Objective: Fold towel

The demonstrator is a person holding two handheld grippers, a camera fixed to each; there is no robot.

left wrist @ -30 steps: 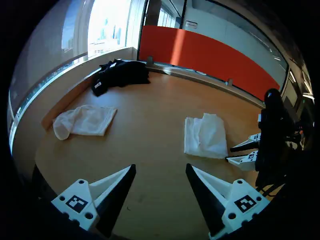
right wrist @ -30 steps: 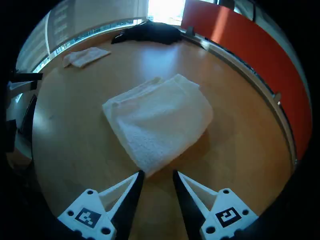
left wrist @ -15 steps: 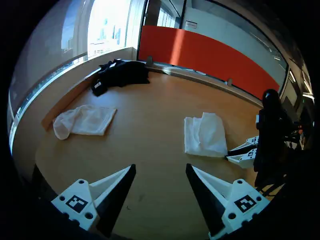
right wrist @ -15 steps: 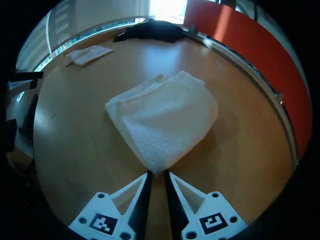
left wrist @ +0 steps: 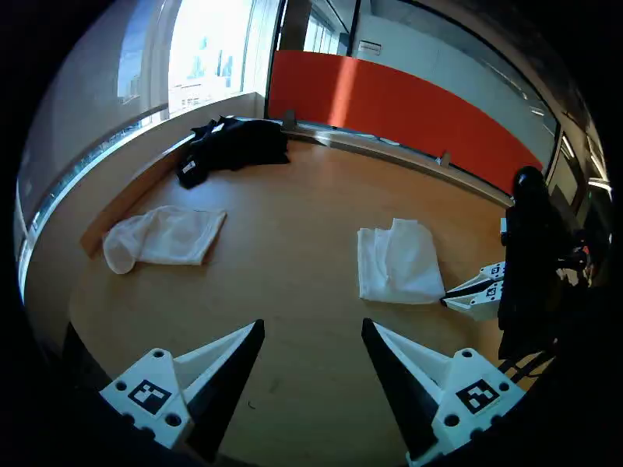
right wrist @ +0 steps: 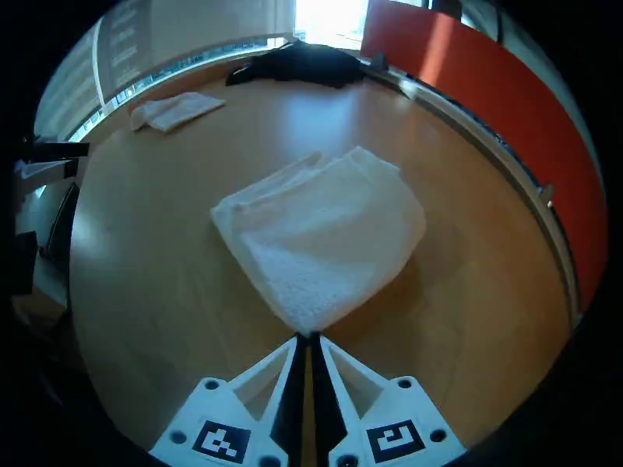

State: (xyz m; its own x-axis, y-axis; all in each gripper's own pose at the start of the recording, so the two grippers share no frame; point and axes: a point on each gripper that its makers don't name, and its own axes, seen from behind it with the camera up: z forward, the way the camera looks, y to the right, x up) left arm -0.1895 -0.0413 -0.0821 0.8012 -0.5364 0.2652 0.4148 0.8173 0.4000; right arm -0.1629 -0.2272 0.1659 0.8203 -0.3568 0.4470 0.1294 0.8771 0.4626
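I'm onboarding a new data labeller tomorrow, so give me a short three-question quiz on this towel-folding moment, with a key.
1. True or false: the fingers of the left gripper stand wide apart.
2. The right gripper has its tips at which part of the folded towel? A) the corner nearest it, B) the middle, C) the far edge.
3. How many white cloths lie on the table?
Key: 1 true; 2 A; 3 two, the folded towel and a crumpled cloth.
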